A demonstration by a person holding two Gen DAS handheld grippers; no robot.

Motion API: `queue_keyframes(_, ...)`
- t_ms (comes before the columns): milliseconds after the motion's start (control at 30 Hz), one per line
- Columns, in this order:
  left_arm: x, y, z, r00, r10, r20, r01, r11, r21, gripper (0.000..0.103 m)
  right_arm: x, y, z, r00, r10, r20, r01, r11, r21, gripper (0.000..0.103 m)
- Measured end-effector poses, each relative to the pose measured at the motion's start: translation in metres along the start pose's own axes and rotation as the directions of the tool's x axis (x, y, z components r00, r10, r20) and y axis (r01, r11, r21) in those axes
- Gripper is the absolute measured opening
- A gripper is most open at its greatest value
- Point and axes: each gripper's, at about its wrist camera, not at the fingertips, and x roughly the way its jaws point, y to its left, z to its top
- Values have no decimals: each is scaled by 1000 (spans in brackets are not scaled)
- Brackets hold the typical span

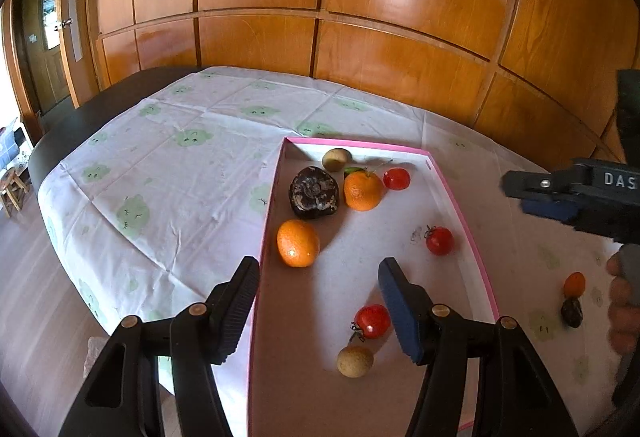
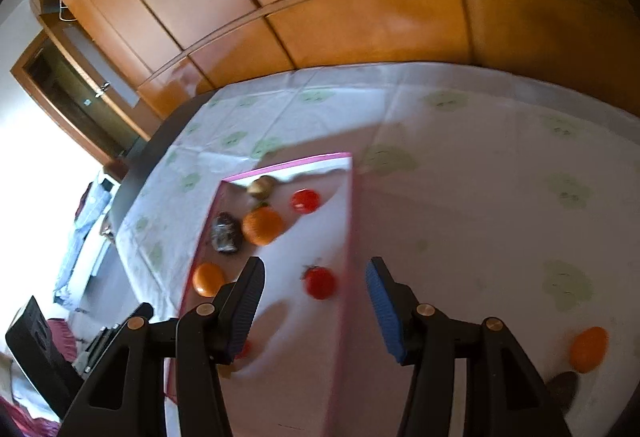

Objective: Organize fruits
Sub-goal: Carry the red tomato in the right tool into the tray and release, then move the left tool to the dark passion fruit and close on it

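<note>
A shallow pink-rimmed box lies on the tablecloth. It holds two oranges, three tomatoes, a dark wrinkled fruit and two brownish round fruits. My left gripper hovers open over the box's near left corner and holds nothing; the nearer orange lies just beyond its tips. My right gripper is open above the box's right side. A tomato lies on the floor of the box below the gap, untouched. The right wrist view is blurred.
To the right of the box, a small orange fruit and a small dark fruit lie on the cloth near a person's hand. Wooden cabinet doors stand behind the table. The table's dark edge curves away on the left.
</note>
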Motion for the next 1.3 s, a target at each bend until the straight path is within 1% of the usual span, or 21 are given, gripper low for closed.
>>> queue_keyframes(200,-2,-6,-1,1000,-9,1,9,1000,13,63,-8,-18,-17,999,-42,-19,42,999,-2,54)
queue_keyframes(367,-4,-13,-2,1000,-19,1,18,999,34,63,-15,-23,-35,996,-80,-29,79,996,-42,54)
queue_keyframes(500,-6,-18,-2,1000,-27,2,27,999,46,63,-24,-29,-45,993,-118,-21,116,991,-73,54)
queue_keyframes(600,-6,-23,-3,999,-33,2,32,998,60,63,-37,-44,-50,990,-139,-8,138,989,-60,54)
queue_keyframes(733,-7,-31,-4,999,-42,0,42,996,79,63,-56,-69,-50,982,-187,12,188,982,-26,54)
queue_keyframes(933,-9,-41,-4,999,-54,0,54,993,103,63,-89,-112,-47,958,-284,42,283,959,20,54)
queue_keyframes(1067,-9,-49,-5,998,-61,-3,60,991,121,63,-110,-145,-46,936,-348,62,343,937,70,54)
queue_keyframes(1167,-10,-56,-5,998,-67,-4,67,988,139,63,-123,-173,-48,909,-410,76,401,909,114,54)
queue_keyframes(1300,-11,-64,-5,997,-76,-8,76,984,160,63,-133,-209,-54,875,-478,78,458,869,190,54)
